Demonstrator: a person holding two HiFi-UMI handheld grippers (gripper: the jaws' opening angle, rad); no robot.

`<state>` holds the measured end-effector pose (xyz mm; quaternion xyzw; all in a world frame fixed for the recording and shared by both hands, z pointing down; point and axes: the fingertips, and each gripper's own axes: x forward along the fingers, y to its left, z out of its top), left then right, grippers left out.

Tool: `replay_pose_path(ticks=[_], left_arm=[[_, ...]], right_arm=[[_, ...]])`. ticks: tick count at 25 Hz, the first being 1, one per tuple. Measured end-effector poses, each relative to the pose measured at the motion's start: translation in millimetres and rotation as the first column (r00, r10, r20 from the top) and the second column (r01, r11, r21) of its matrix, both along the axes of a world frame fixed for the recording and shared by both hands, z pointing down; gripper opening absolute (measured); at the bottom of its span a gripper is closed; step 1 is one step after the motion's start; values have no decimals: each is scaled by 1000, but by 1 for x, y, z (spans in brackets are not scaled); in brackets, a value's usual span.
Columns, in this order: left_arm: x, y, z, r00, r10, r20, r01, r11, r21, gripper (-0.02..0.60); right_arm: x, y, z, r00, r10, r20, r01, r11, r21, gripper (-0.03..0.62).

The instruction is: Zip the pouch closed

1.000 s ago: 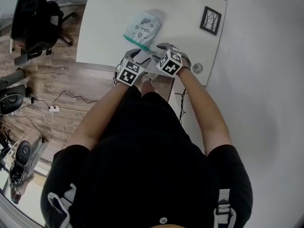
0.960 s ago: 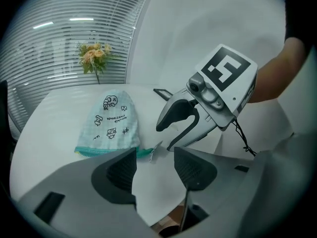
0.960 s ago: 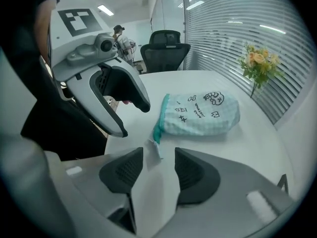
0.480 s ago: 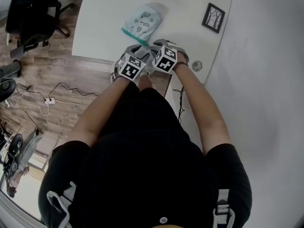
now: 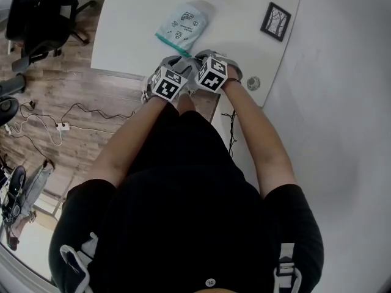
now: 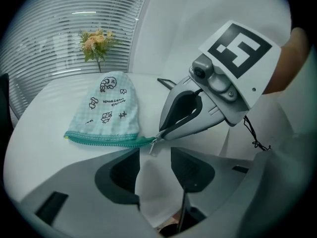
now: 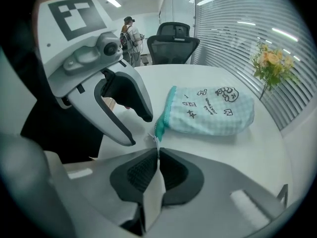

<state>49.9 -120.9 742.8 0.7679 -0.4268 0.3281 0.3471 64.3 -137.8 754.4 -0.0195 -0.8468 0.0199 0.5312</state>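
White table (image 5: 131, 35): checked pouch (image 5: 182, 23) flat, contents hidden.

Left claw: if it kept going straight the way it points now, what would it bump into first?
Probably the small zipper pull dangling at the pouch's corner, just ahead of the closing, empty left claw; depth is unclear, so maybe the table instead.

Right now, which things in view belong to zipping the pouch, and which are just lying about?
In the job: checked pouch, teal zipper, right hand-held gripper (shut on zipper's end), left hand-held gripper (closing, gripping nothing).
Lying about: framed picture, flowers, office chair.
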Motion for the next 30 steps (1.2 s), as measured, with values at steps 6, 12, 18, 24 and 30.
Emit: replay_pose_path(ticks=[6, 12, 18, 24, 30], left_arm=[[-1, 0, 7, 1000, -2, -3, 2, 1000, -17, 192], [0, 0, 11, 1000, -11, 0, 11, 1000, -13, 155], [2, 0, 6, 1000, -8, -16, 8, 1000, -4, 90], [-1, 0, 7, 1000, -12, 3, 12, 1000, -20, 16], [-8, 4, 2, 999, 18, 29, -17, 999, -28, 8]], right_arm=[[-4, 3, -9, 999, 32, 35, -31, 998, -46, 23], [-6, 7, -15, 997, 46, 56, -42, 997, -62, 22], [-8, 11, -18, 998, 36, 53, -33, 997, -67, 21], [-9, 12, -19, 998, 25, 51, -22, 998, -63, 21], [-14, 16, -24, 999, 24, 37, -22, 998, -59, 19]])
